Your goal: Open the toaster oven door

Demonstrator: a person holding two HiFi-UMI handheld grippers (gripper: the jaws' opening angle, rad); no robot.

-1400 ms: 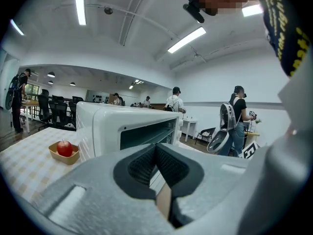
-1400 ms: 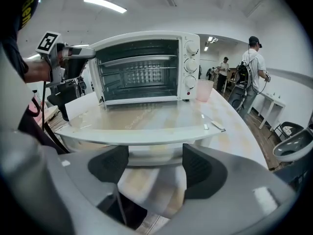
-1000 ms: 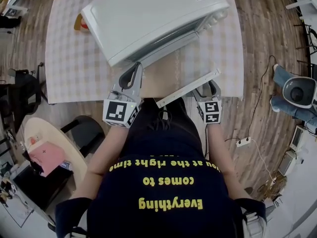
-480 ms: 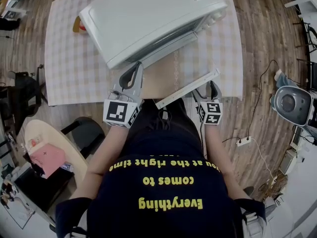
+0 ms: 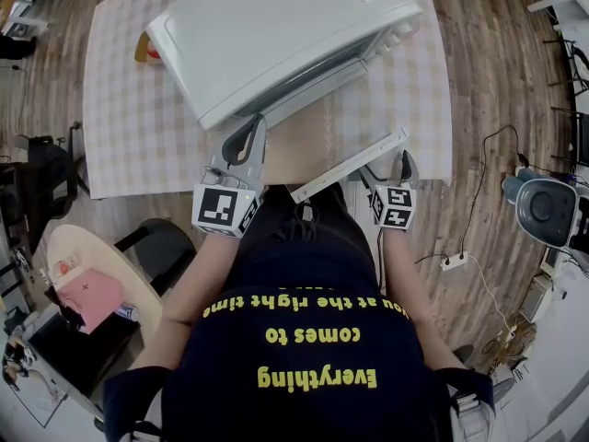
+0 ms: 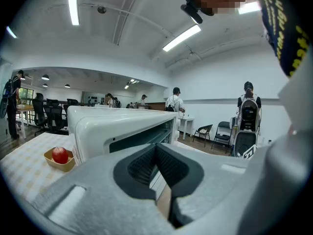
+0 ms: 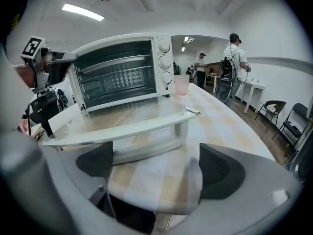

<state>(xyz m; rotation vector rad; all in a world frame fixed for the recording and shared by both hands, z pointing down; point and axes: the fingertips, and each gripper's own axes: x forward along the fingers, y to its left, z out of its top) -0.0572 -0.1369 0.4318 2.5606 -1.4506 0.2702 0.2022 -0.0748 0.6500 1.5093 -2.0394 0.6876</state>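
The white toaster oven (image 5: 276, 26) stands on the checked table (image 5: 138, 127). Its glass door (image 5: 304, 141) lies folded down flat towards me, with the white handle (image 5: 352, 163) along the near edge. My right gripper (image 5: 388, 167) sits at the handle's right end. Its jaws have just been opening and stand wide, and in the right gripper view (image 7: 156, 165) the handle (image 7: 122, 131) lies just ahead of the pads, untouched. My left gripper (image 5: 241, 147) hovers at the door's left side, shut with nothing between its pads (image 6: 146, 165).
A red apple (image 6: 59, 155) rests in a small tray left of the oven. A pink cup (image 7: 181, 84) stands at its right. The table's near edge runs just below both grippers. A round side table (image 5: 92, 274) is at my left, and people stand in the background.
The right gripper's jaws have spread wide and come off the door handle, and the gripper has rolled slightly. The door stays flat. The left gripper has not moved.
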